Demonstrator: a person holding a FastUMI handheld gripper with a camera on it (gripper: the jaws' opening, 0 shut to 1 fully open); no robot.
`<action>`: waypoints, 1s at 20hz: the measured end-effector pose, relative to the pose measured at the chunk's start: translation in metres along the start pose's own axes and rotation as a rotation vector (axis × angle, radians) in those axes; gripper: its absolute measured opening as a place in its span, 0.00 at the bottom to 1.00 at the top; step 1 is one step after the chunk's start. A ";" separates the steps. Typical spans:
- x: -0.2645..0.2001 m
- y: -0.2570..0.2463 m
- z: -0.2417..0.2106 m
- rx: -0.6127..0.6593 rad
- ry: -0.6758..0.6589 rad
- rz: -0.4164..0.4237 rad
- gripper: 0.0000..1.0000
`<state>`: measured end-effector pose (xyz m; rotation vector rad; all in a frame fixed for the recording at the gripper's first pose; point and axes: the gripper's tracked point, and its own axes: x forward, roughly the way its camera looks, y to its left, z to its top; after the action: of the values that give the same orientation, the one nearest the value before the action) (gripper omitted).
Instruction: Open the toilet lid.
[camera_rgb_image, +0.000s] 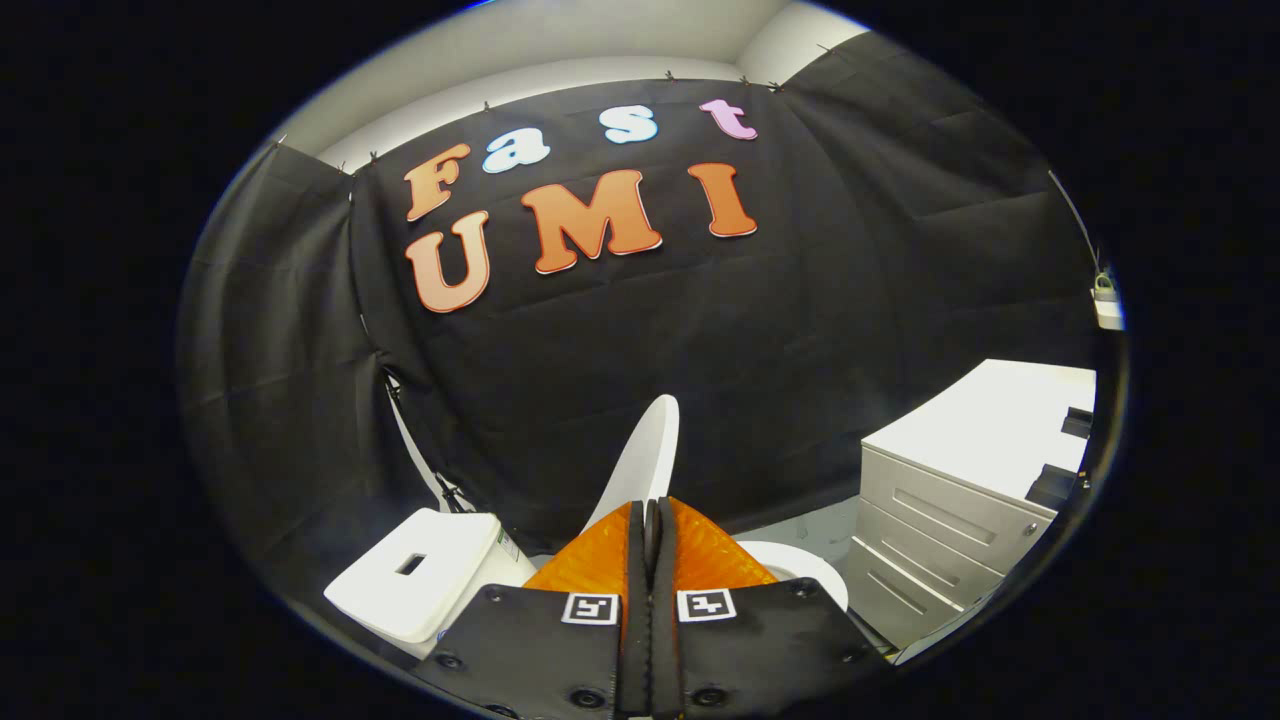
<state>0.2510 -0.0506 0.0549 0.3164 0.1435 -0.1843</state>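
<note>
Gripper (651, 520) sits at bottom centre of the frame, its two fingers (600, 565) pressed flat against each other w/ no gap showing betw. them, so clenched, and nothing visibly pinched betw. the tips. Each finger base carries a small square marker (590, 608). Just ahead of the fingertips the white toilet lid (640, 455) stands raised, tilted up and leaning slightly to the right at its top, its lower edge hidden behind the fingers; can't tell whether the tips touch it. Lower right of the fingers, a curved bit of the white toilet seat (800, 570) shows, partly covered by the gripper body. Lower left of the frame, just beside the fingers, is the white cistern (420, 575), its flat top w/ a small rectangular slot. At right, near the seat but apart from it, stands a light grey drawer cabinet (950, 510) w/ three drawer fronts and a white top; a couple of dark items lie at its far right edge, too small to tell what. Behind everything, black cloth (800, 330) hangs across the whole background as the booth wall, clipped along its top edge. Above the cloth, at upper centre, a strip of white wall (560, 60) shows.
</note>
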 end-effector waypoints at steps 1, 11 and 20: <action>-0.001 0.009 0.002 -0.015 0.000 0.008 0.08; -0.007 0.083 0.015 -0.079 -0.007 0.082 0.08; -0.013 0.136 0.017 -0.084 -0.010 0.130 0.08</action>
<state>0.2680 0.0731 0.1130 0.2404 0.1200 -0.0513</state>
